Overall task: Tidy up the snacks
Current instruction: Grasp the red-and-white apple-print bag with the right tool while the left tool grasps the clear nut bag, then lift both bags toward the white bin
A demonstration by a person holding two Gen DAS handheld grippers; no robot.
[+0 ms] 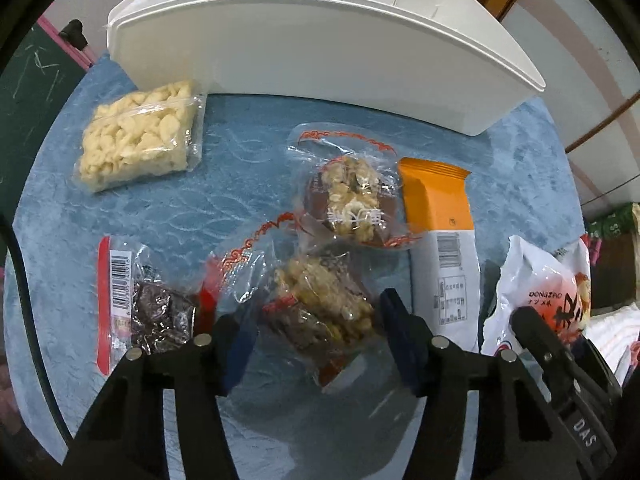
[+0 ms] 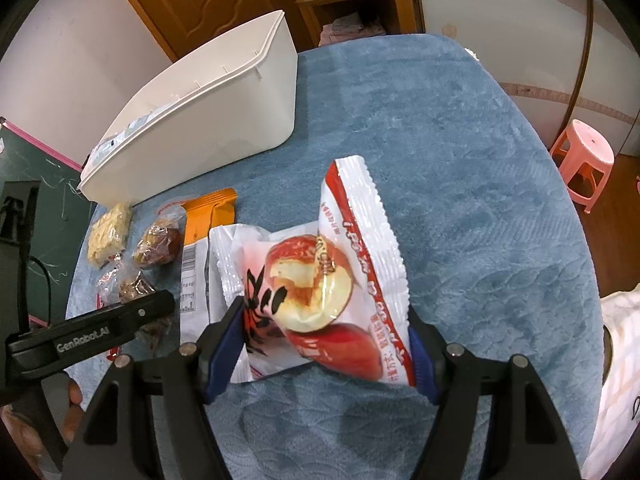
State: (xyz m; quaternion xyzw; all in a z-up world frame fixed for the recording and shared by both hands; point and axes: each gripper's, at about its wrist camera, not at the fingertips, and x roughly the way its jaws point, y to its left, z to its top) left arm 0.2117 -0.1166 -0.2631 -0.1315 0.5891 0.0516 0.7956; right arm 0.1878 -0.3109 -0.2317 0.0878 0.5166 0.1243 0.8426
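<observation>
R gripper [image 2: 324, 344] clamped on white-red jujube pkt [image 2: 320, 280], raised over blue cloth [image 2: 460, 200]; L gripper [image 1: 316, 320] open astride clear walnut-date pkt [image 1: 324, 312]: close squarely on pkt middle, then carry both past orange bar [image 1: 438, 204] to white bin [image 1: 320, 72].

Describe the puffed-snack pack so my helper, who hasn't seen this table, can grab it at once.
Start at the big white bin at the back of the blue tablecloth. Just in front of its left end lies a clear, square bag of pale yellow puffed pieces. It lies apart from the other packets, the only all-pale one, with no printing visible.
</observation>
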